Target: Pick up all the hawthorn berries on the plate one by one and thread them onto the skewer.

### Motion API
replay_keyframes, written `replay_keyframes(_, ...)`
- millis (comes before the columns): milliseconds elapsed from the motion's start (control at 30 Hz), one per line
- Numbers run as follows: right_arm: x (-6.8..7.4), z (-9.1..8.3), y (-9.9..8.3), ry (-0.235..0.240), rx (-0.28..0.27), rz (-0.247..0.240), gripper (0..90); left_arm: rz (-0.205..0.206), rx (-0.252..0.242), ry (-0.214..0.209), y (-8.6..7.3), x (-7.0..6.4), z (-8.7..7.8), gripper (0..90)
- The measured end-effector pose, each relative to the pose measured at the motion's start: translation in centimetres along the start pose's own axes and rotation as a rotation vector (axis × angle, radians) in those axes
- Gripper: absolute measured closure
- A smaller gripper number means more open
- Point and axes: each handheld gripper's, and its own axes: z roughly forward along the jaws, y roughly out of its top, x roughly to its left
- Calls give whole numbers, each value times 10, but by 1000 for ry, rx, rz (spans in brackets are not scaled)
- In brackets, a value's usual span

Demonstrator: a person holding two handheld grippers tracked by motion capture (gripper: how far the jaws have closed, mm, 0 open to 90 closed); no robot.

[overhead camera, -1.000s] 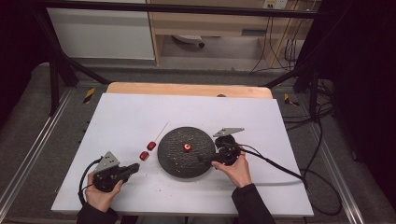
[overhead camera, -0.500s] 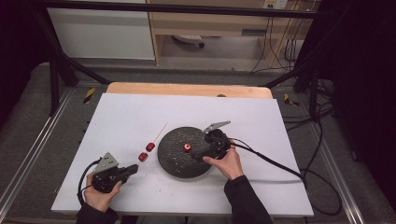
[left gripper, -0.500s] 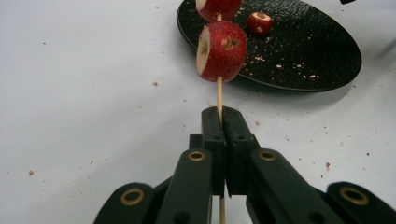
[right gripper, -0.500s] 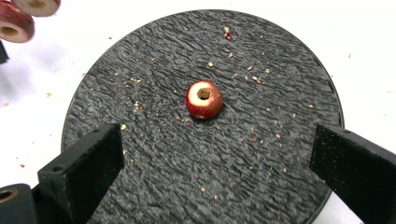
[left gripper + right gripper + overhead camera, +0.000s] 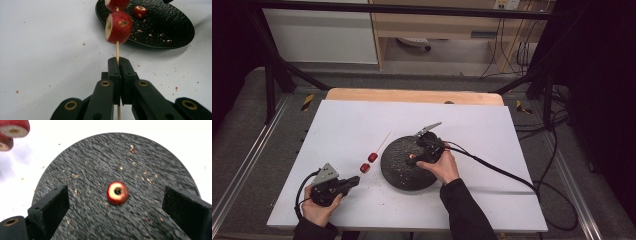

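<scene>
On the white counter [image 5: 492, 135], listed left to right as the high view shows them.

Left claw [image 5: 354, 181]: held in the person's left hand [image 5: 319, 210] near the front left corner. Jaws together, clamped on a thin wooden skewer [image 5: 117, 50], as the left gripper view shows; the stick runs up and away from the jaws toward the dish.

Two red fruit pieces: threaded on the skewer, one behind the other. The nearer piece [image 5: 119, 27] shows a pale cut face and a small hole in its skin; the farther piece [image 5: 117, 4] is cut off by the top edge of the left gripper view. In the high view both sit just left of the dish, apart from it.

Dark round dish [image 5: 394, 172]: rough black surface, scattered with crumbs, lying at the counter's middle.

Loose red fruit piece [image 5: 117, 193]: lies on the dish, cored, hollow centre facing up, touching neither jaw.

Right claw [image 5: 116, 207]: held in the right hand [image 5: 442, 167] over the dish. Jaws wide apart, one on either side of the loose piece, gripping nothing.
</scene>
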Motion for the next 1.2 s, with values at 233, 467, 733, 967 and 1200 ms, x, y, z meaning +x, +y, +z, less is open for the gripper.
replay_keyframes(233, -2, 14, 8, 5, 51, 13, 211, 3, 1, 0, 0, 0, 0, 885)
replay_keyframes(467, -6, 22, 8, -1, 102, 17, 335, 7, 4, 1, 0, 0, 0, 885)
replay_keyframes(733, -10, 25, 9, 19, 124, 38, 488, 7, 6, 2, 0, 0, 0, 886)
replay_keyframes(967, -10, 28, 9, 31, 137, 31, 575, 9, 6, 2, 0, 0, 0, 885)
replay_keyframes(1200, -12, 30, 9, 34, 147, 29, 621, 6, -1, 1, 0, 0, 0, 885)
